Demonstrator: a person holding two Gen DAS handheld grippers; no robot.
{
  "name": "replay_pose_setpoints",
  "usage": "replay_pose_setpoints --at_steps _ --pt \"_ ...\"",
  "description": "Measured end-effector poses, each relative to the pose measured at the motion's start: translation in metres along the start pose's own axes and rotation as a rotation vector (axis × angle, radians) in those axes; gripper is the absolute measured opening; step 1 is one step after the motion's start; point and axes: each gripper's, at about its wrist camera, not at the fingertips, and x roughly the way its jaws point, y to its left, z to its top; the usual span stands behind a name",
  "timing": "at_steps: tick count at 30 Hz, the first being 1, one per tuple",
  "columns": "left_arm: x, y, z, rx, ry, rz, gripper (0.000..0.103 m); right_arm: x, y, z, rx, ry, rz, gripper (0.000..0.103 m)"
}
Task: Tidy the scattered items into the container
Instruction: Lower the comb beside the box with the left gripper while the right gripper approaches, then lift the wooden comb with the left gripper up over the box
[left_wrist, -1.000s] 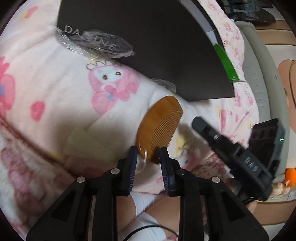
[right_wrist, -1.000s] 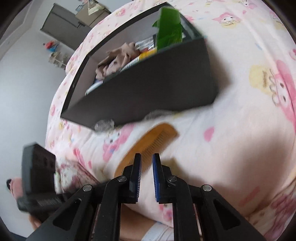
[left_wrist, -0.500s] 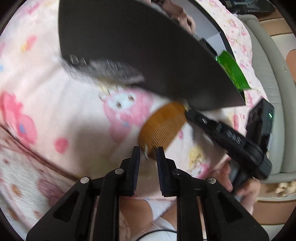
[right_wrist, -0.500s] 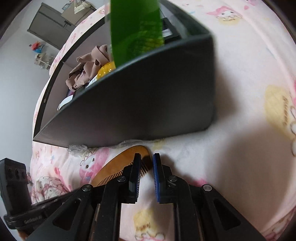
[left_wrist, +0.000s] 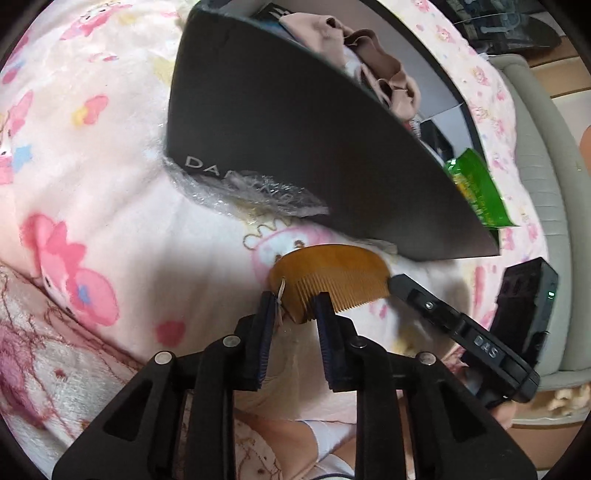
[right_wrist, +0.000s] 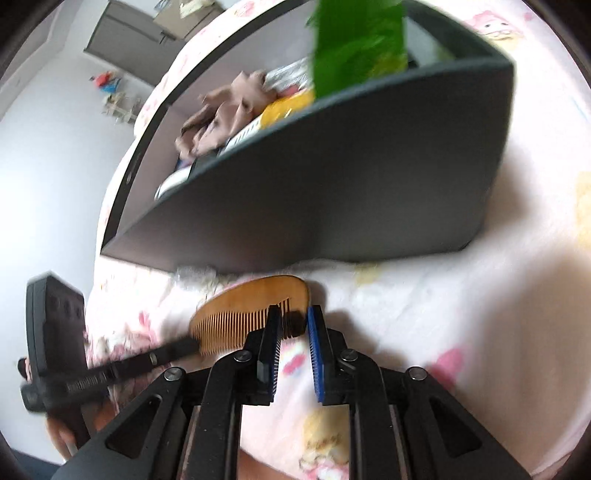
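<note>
Wooden comb (left_wrist: 328, 273): amber, half-moon shape, smooth spine, fine straight teeth, a pale loop of cord at one end. It lies on the blanket (left_wrist: 110, 206) just beside the near wall of the container (left_wrist: 295, 147).

Your left gripper (left_wrist: 293, 306): black frame, blue ribbed pads; jaws spread, straddling the corded end of the comb without pinching it.

Your right gripper (right_wrist: 293, 323): same build; jaws parted a little, set around the comb's opposite end, where contact is too blurred to tell. White lettering "DAS" shows on its body in the left view.

Container: matte black rigid box, pale letters "DA" on its wall, the rest covered by crinkled clear plastic film (left_wrist: 251, 192). Inside: beige crumpled cloth (left_wrist: 373, 70), glossy green packet (left_wrist: 476, 188).

Blanket: soft pink fleece with cartoon characters.
</note>
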Motion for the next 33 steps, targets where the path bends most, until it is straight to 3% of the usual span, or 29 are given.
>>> replay_pose_setpoints --at_steps 5,11,17,20,25,28,33 --pt "0.008 0.004 0.004 -0.016 0.003 0.027 0.024 -0.002 -0.010 0.010 0.052 -0.055 -0.009 0.013" --pt "0.018 -0.005 0.005 -0.006 0.001 0.035 0.028 0.016 0.001 0.010 -0.043 -0.010 -0.074 0.015" --pt "-0.001 -0.027 -0.008 0.052 -0.012 -0.031 0.031 -0.030 0.005 -0.003 -0.044 -0.067 -0.005 0.015" --pt "0.000 -0.032 -0.017 0.089 0.001 -0.054 0.031 -0.054 0.008 -0.014 -0.049 -0.091 -0.029 0.015" --pt "0.016 -0.020 -0.003 0.103 0.046 0.011 0.031 -0.057 -0.005 -0.042 -0.001 -0.019 -0.027 0.015" --pt "0.015 -0.015 -0.004 0.096 0.042 0.050 0.031 -0.052 -0.005 -0.049 0.018 -0.018 -0.076 0.015" --pt "0.016 -0.005 -0.004 0.084 0.053 0.033 0.032 -0.036 -0.008 -0.041 0.070 -0.011 -0.043 0.032"
